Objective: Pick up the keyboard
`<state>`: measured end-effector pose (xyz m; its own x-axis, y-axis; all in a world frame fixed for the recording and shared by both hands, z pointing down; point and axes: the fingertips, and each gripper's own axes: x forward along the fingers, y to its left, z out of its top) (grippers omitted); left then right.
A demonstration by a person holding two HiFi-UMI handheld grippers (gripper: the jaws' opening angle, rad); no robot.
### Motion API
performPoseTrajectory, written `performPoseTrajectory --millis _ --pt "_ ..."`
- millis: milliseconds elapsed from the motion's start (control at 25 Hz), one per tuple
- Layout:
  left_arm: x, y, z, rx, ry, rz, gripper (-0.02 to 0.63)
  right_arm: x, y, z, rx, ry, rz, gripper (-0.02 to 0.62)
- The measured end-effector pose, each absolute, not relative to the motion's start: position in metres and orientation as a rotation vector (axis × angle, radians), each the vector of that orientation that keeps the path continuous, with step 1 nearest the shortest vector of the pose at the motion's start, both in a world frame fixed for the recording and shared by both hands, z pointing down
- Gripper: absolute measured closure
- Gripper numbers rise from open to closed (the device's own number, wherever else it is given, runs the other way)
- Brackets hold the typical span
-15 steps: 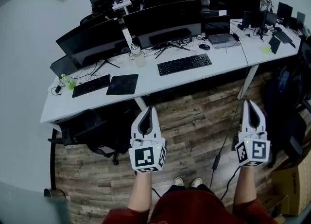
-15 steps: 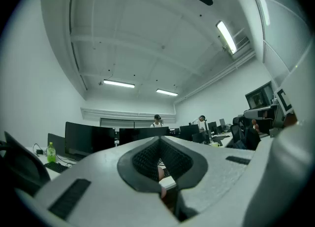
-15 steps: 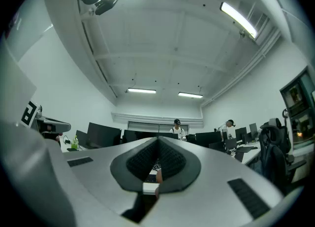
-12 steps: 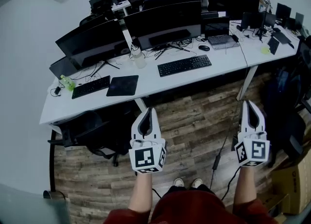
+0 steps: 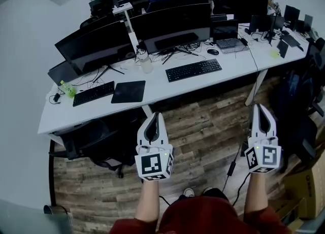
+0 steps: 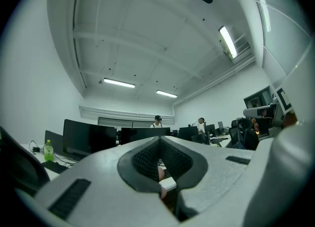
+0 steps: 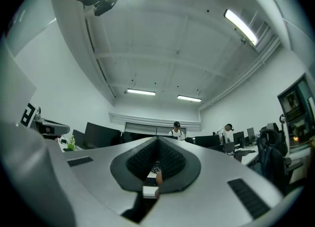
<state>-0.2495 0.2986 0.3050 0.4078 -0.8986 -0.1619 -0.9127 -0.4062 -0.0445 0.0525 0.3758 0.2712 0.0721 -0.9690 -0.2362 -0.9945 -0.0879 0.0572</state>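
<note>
A black keyboard (image 5: 193,69) lies near the middle of the long white desk (image 5: 152,93), in front of a wide dark monitor (image 5: 172,23). A second black keyboard (image 5: 93,93) lies further left, beside a dark mouse pad (image 5: 128,91). My left gripper (image 5: 154,115) and right gripper (image 5: 260,107) are held over the wooden floor, well short of the desk, both shut with nothing between their jaws. In both gripper views the closed jaws fill the lower picture and point slightly upward at the ceiling.
A black office chair (image 5: 96,141) is tucked under the desk's left end. A clear bottle (image 5: 145,61), a green bottle (image 5: 67,88), a laptop (image 5: 229,34) and a mouse (image 5: 213,52) sit on the desk. Cables run across the floor; a cardboard box (image 5: 304,192) stands at right. People sit at far desks.
The view has drifted slightly, so the desk sits a little further left and lower in frame. Both grippers keep the same place and stay shut.
</note>
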Motion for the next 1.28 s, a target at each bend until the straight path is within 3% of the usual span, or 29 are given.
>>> performPoseTrajectory --millis 600,1280 --pt "-0.255 0.257 0.32 -2.523 1.655 0.104 0.6 0.042 0.323 0.292 -2.193 2.073 0.266 0.597" --pt "-0.153 0.118 0.322 -2.481 1.7 0.025 0.598 0.153 0.177 0.305 -2.148 2.09 0.207 0.594"
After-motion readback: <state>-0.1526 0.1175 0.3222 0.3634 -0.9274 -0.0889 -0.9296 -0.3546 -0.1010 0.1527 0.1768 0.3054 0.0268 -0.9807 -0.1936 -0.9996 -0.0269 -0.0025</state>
